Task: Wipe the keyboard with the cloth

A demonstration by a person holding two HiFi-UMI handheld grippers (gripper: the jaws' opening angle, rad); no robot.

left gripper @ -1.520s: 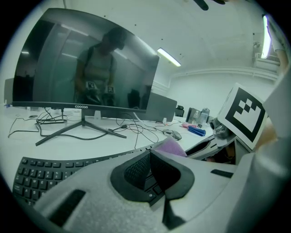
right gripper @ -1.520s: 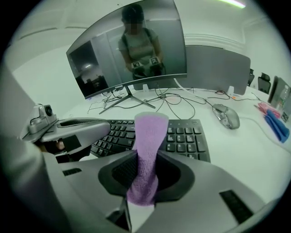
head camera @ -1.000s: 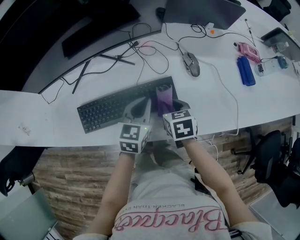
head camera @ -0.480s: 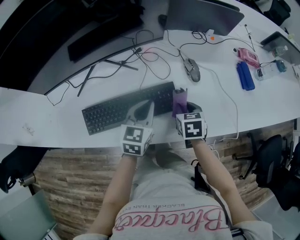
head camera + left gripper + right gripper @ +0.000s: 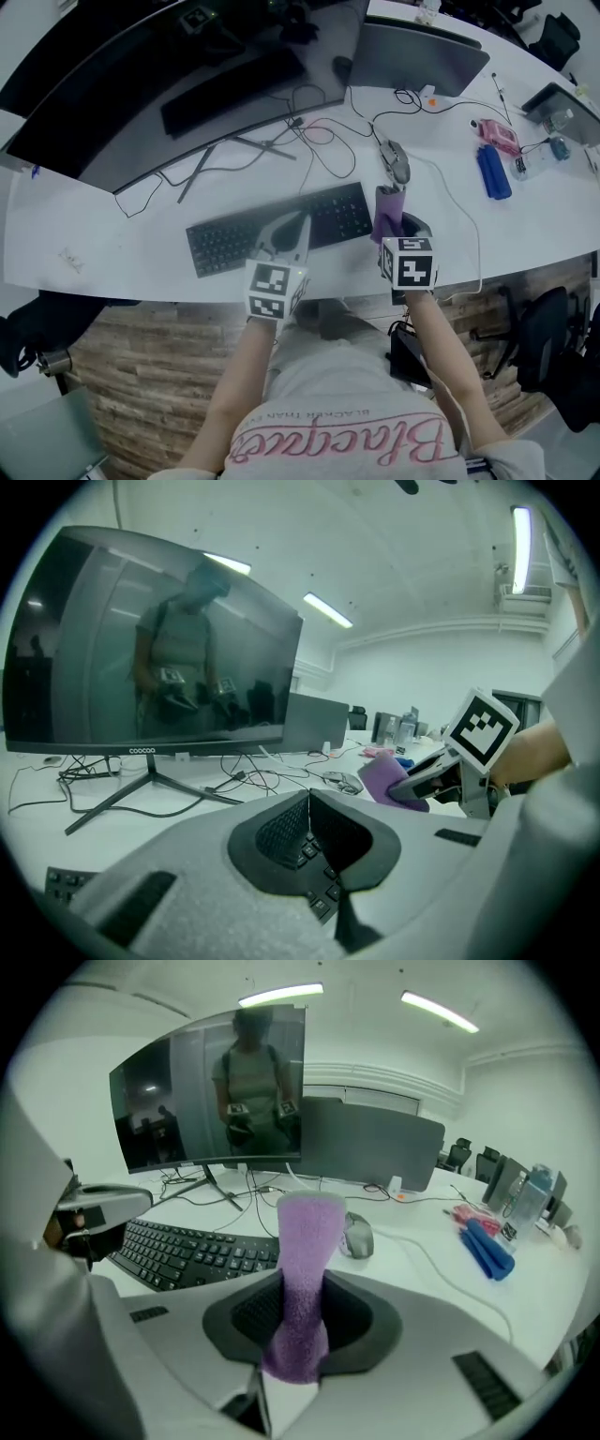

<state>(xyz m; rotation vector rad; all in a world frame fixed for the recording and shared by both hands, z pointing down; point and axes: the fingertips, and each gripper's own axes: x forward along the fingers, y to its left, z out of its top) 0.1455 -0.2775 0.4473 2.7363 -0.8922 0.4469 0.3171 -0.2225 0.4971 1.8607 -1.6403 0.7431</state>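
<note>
The black keyboard [image 5: 234, 242] lies on the white desk [image 5: 103, 253] close to its front edge; it also shows in the right gripper view [image 5: 187, 1246]. My left gripper [image 5: 298, 225] rests over the keyboard's middle, shut and empty, with keys [image 5: 319, 850] visible just under its tips. My right gripper [image 5: 390, 223] is shut on a purple cloth [image 5: 387, 208], which stands upright from the jaws [image 5: 305, 1260]. The cloth hangs just past the keyboard's right end, above the desk. The left gripper view shows the cloth [image 5: 380, 775] and the right gripper [image 5: 441, 772] to its right.
A grey mouse [image 5: 397, 161] with its cable lies behind the cloth. A wide monitor [image 5: 141, 84] on a stand, loose cables [image 5: 309, 131] and a laptop [image 5: 422, 56] fill the back. A blue object [image 5: 494, 171] and a pink one [image 5: 497, 136] lie at right.
The right gripper has carried the cloth rightward from the keyboard's right keys to just past its right end. The left gripper has stayed over the keyboard.
</note>
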